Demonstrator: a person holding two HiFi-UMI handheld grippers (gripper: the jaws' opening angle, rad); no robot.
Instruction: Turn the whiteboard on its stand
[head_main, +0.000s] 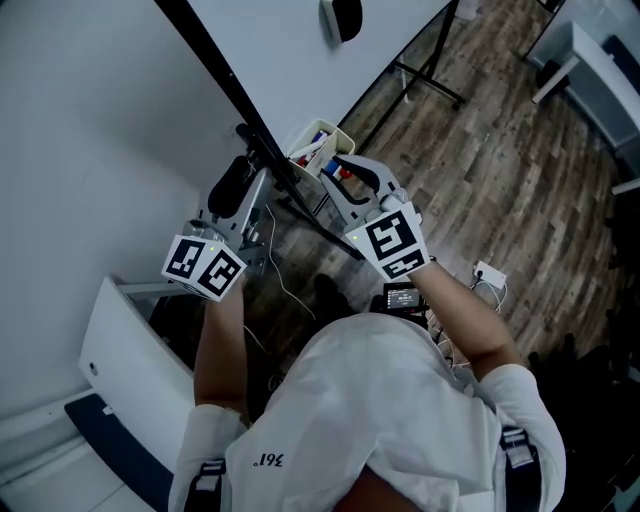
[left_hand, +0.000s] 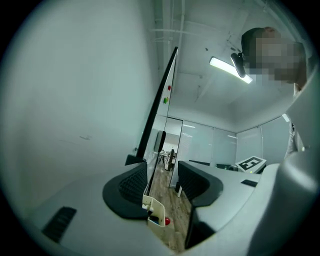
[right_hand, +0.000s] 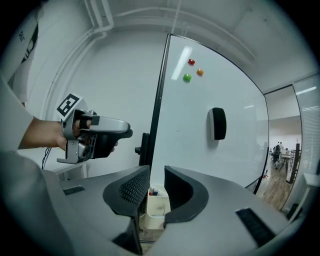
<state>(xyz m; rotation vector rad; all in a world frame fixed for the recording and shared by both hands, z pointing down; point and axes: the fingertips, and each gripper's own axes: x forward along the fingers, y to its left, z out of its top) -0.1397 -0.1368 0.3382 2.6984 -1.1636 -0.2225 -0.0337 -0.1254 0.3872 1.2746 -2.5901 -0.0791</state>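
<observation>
The big white whiteboard (right_hand: 190, 125) with a thin black frame stood on its black metal stand (head_main: 430, 88), seen from its edge. The left gripper (left_hand: 162, 172) had its jaws spread wide. The board's edge lined up between them, not touched. The right gripper (right_hand: 156, 172) had its jaws a little apart at the same edge, pinching nothing. 3 round magnets, red (right_hand: 191, 62), orange (right_hand: 200, 72) and green (right_hand: 187, 77), and 1 black eraser (right_hand: 218, 123) stuck to the board. A small white tray (right_hand: 157, 206) sat below. The print on the white shirt (head_main: 390, 400) was too small to read.
</observation>
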